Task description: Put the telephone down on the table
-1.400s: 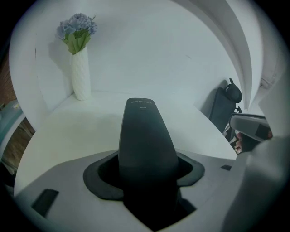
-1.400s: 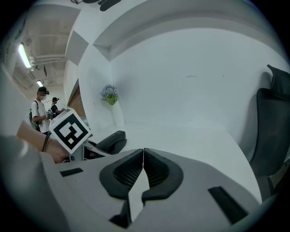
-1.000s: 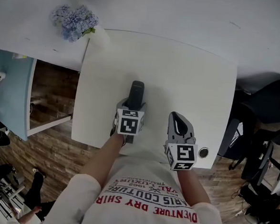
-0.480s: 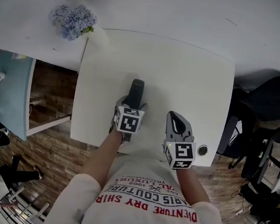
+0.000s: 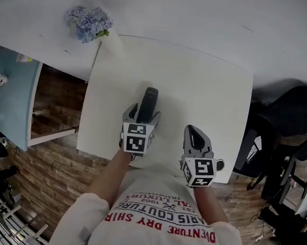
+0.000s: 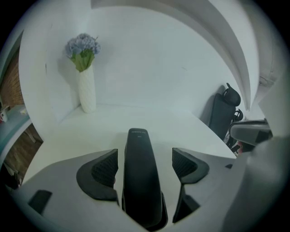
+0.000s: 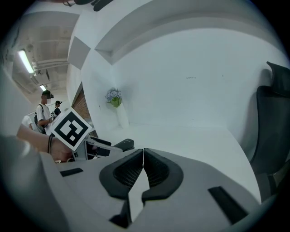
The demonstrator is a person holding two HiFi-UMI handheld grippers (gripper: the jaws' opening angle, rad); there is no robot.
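1. Telephone (image 5: 149, 96): black cordless handset lying flat on the white bench (image 5: 208, 86), left of the middle. Its long axis runs near to far. The narrow far end points away from the person, towards the far wall; the near end lies between the left gripper's fingers.
2. Left gripper (image 5: 142, 113): fingers spread, one on each side of the handset's near half. The right finger stands clear of the handset and the left one close beside it. The fingers have just been opening, with the telephone between them.
3. Left arm: bare forearm reaching in from the near edge, the gripper tilted downward and pointing far.
4. Right gripper (image 7: 143, 158): fingers pressed together with nothing between them. It is held over the bench's near right edge, angled down and pointing far.
5. Vase of blue flowers (image 5: 89, 23): upright at the bench's far left corner, well apart from the handset.
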